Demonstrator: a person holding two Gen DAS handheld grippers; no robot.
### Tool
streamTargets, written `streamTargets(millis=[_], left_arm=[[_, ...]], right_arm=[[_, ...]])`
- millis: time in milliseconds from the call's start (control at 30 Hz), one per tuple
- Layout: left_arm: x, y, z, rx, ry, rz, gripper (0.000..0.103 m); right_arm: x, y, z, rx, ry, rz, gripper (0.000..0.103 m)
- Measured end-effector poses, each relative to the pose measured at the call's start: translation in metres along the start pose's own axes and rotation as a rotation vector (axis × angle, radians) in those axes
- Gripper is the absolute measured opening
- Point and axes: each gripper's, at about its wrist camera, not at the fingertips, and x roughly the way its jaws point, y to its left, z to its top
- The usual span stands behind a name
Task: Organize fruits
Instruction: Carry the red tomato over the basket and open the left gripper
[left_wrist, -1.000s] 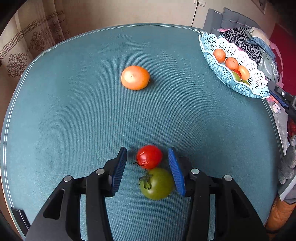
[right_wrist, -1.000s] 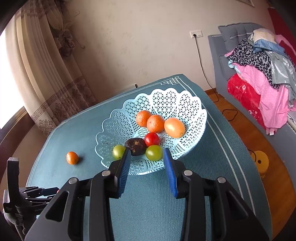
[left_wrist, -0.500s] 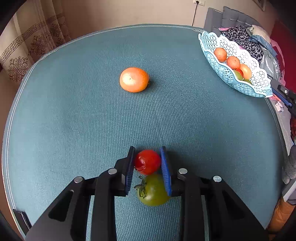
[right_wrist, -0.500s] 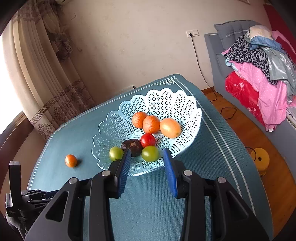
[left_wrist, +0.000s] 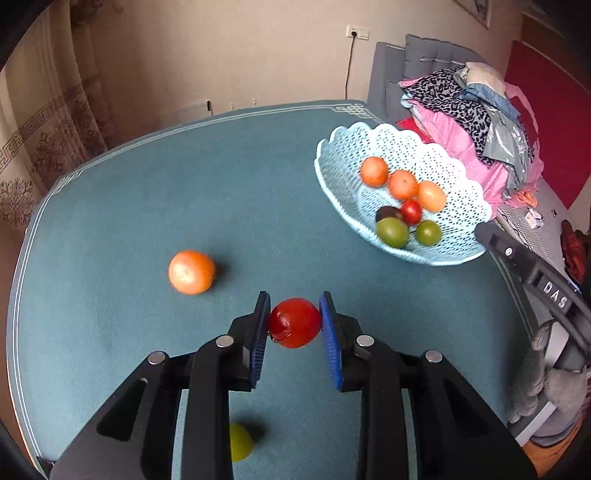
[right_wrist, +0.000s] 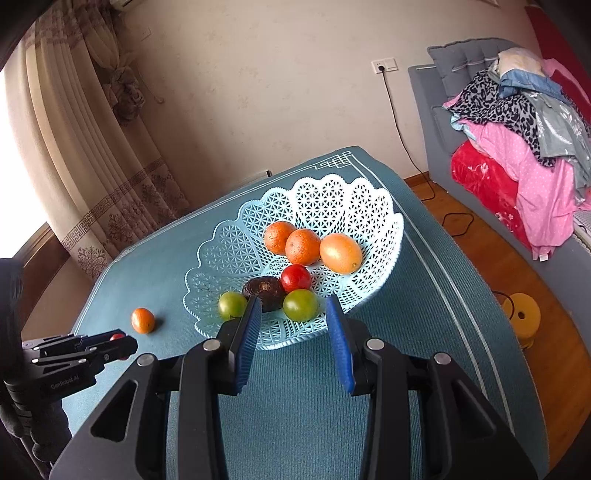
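A red tomato (left_wrist: 294, 322) is clamped between the blue pads (left_wrist: 259, 338) of the left hand-held gripper (left_wrist: 293, 338) and is held clear of the teal table (left_wrist: 129, 206). A green tomato (left_wrist: 240, 441) is seen lying on the table below it, near the bottom of the left wrist view and partly hidden by the gripper's frame. An orange fruit (left_wrist: 191, 271) is found on the table to the far left of the held tomato. A light blue lattice basket (right_wrist: 332, 195) is placed at the far right of the table; three orange fruits, a red tomato, two green tomatoes and one dark fruit are contained in it. The right hand-held gripper (right_wrist: 291, 341) is held just in front of the basket's near rim, its jaws set apart with nothing between them.
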Motion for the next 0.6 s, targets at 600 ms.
streamTargets(millis=[600], left_arm=[[0.023, -0.057, 0.058, 0.102, -0.079, -0.058, 0.028]], right_arm=[[-0.001, 0.003, -0.001, -0.025, -0.016, -0.022, 0.037]])
